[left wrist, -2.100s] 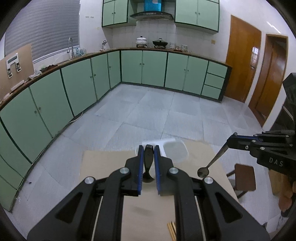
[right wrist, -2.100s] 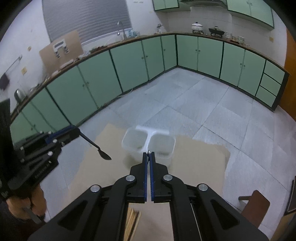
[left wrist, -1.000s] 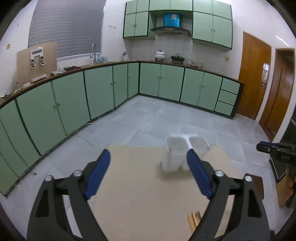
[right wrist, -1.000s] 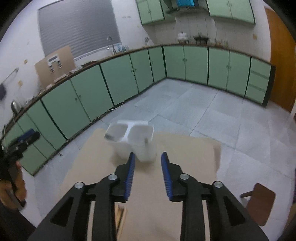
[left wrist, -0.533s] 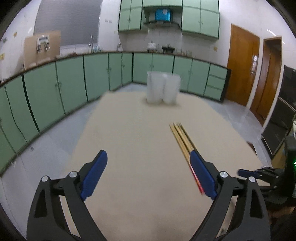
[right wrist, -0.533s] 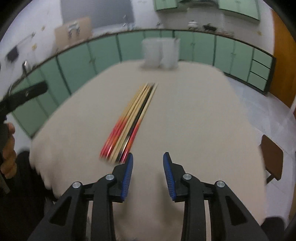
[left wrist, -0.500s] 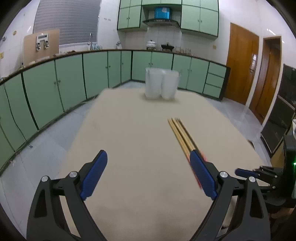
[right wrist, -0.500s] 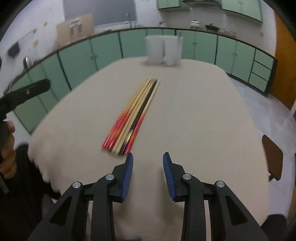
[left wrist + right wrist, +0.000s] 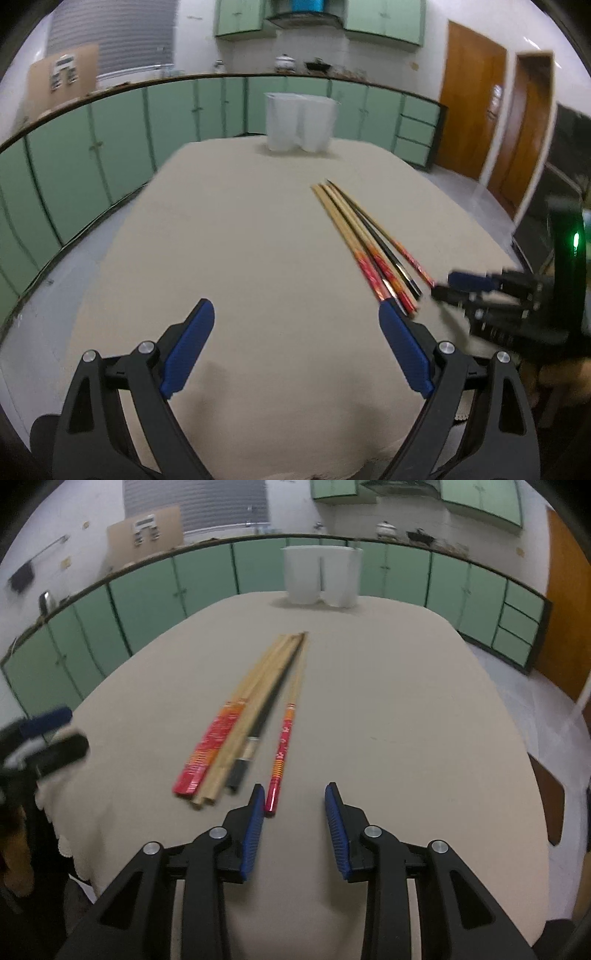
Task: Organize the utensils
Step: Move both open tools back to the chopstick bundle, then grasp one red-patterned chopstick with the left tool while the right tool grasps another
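Red-ended chopsticks — just beyond right tool.

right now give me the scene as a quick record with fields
surface: table with beige cover
chopsticks: bundle lying flat mid-table, one red-ended stick slightly apart on its right
holder: white two-cup holder upright at far edge
left claw: open wide, empty, over bare cover
right claw: part open, empty, just short of the stick's near end

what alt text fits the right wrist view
The open right tool hovers low over a beige table, its left pad beside the near end of a lone red chopstick. More chopsticks lie bundled to its left; a white holder stands at the far edge.
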Action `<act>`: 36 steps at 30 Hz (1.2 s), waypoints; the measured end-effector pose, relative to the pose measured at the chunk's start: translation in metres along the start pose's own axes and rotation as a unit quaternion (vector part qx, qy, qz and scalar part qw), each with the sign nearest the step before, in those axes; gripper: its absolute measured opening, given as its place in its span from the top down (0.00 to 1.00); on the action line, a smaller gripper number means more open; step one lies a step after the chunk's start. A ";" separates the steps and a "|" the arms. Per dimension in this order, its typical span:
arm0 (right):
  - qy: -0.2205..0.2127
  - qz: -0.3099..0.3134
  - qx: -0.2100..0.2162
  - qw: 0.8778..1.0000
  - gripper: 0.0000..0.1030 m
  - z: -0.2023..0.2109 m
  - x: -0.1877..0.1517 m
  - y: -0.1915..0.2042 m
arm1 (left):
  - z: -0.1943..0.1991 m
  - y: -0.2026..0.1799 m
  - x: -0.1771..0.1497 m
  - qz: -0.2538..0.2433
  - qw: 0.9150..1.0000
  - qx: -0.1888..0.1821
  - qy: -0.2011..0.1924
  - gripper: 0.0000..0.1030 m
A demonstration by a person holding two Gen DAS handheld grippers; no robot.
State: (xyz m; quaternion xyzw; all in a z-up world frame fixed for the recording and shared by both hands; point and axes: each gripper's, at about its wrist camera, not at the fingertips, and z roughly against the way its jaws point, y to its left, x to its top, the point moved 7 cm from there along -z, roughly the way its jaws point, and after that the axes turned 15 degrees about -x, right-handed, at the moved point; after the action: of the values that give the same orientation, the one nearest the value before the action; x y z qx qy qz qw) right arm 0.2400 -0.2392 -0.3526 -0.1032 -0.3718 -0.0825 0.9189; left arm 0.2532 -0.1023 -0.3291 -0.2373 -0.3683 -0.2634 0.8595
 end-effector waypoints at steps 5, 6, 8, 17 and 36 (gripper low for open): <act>0.004 -0.010 -0.008 1.000 0.68 0.001 -0.005 -0.019 | -0.030 -0.021 -0.011 -0.029 0.999 -0.021 0.032 0.15; 0.005 -0.012 -0.008 1.000 0.68 0.002 -0.006 -0.021 | -0.036 -0.023 -0.012 -0.033 0.999 -0.020 0.036 0.15; 0.006 -0.022 -0.007 1.000 0.67 0.003 -0.009 -0.027 | -0.047 -0.026 -0.014 -0.036 0.998 -0.020 0.047 0.15; 0.004 -0.014 -0.002 1.000 0.66 0.003 -0.011 -0.023 | -0.057 -0.003 -0.016 -0.014 0.998 0.022 0.054 0.17; 0.001 -0.012 -0.009 1.000 0.66 0.001 -0.008 -0.020 | -0.056 0.001 -0.014 -0.007 0.998 0.019 0.056 0.23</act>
State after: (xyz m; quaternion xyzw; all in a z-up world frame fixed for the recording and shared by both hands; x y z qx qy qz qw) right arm 0.2289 -0.2582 -0.3555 -0.1071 -0.3708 -0.0970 0.9174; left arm 0.2741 -0.1314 -0.3740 -0.2035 -0.3261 -0.2756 0.8811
